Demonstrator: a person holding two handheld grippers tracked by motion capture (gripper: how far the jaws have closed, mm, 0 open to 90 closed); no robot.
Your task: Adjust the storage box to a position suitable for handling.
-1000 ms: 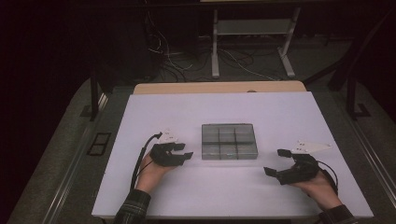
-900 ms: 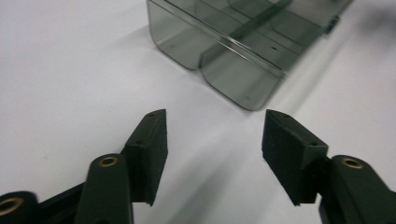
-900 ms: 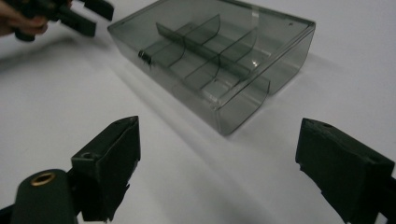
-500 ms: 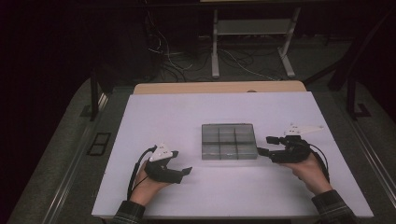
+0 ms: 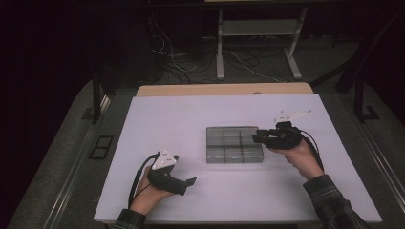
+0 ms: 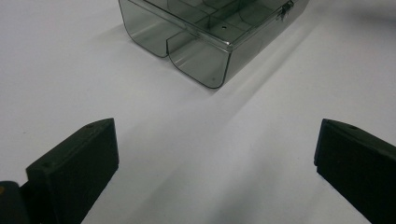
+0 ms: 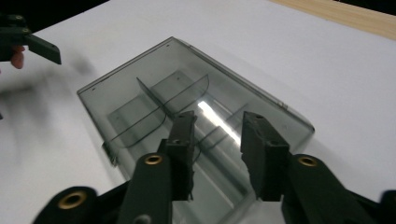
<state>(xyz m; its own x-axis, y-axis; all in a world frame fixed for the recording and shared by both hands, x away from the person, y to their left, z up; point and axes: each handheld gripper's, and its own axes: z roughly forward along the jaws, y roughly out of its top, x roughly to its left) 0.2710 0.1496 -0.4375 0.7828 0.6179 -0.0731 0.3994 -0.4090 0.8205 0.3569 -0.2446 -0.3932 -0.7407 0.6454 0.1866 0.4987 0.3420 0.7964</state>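
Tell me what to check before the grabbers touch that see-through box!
1. Clear box flat on the white table: ok.
2. Lid closed: ok.
3. Right gripper over the box's edge, jaws just closing, nothing pinched yet: ok.
4. Left gripper back from the box, jaws just opened wide, nothing between them: ok.
5. Latch fastened: cannot tell.
6. Anything inside the compartments: cannot tell.

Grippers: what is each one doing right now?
Left gripper: open, holding nothing.
Right gripper: jaws have just been closing, over the clear box, nothing gripped.
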